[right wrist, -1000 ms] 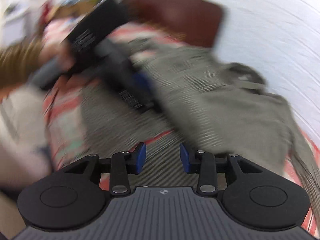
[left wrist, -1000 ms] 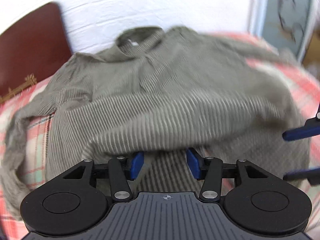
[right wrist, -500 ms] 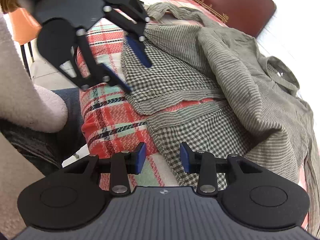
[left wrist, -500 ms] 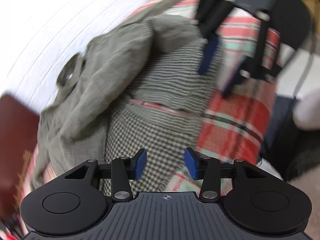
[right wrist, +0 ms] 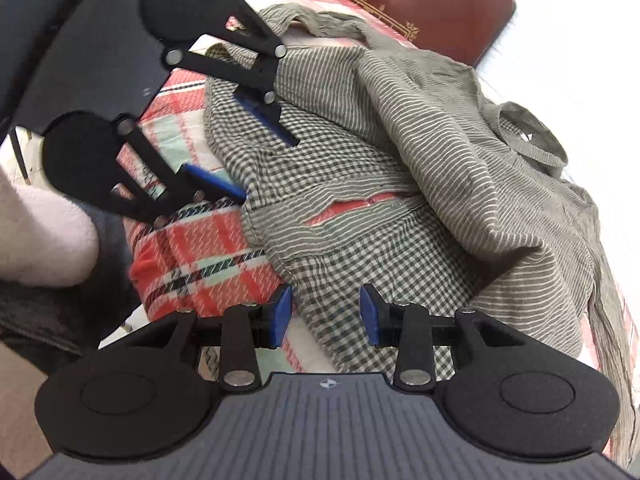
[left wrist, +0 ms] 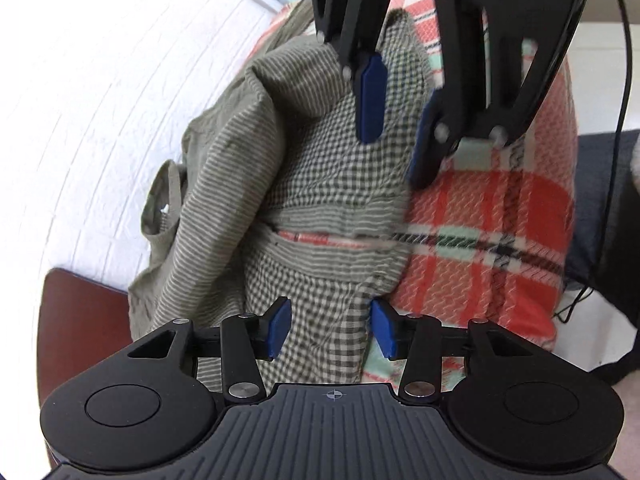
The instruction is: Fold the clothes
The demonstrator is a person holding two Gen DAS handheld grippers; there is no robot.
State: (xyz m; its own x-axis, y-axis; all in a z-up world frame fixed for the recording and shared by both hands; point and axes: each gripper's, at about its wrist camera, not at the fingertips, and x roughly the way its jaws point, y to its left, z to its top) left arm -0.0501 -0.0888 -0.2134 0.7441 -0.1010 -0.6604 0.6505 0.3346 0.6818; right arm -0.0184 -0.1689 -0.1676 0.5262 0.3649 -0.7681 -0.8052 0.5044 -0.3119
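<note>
A grey-green striped shirt (left wrist: 224,184) with checked lower panels (left wrist: 320,168) lies crumpled on a red plaid blanket (left wrist: 480,216); it also shows in the right wrist view (right wrist: 440,128). Its collar (right wrist: 532,136) points toward the white wall. My left gripper (left wrist: 326,330) is open, its jaws on either side of a checked hem corner. My right gripper (right wrist: 325,316) is open over the other checked hem corner. Each gripper shows in the other's view: the right one (left wrist: 394,120), the left one (right wrist: 256,160), both open above the hem.
A white wall (left wrist: 100,100) runs along the far side of the blanket. A dark red headboard (right wrist: 440,4) stands at one end. A dark cable (left wrist: 616,120) hangs past the blanket's edge. A pale fleece sleeve (right wrist: 36,236) sits at the left.
Both grippers swung from above the shirt's body down to its hem edge near the blanket's front. They now face each other at opposite hem corners. Both stay open.
</note>
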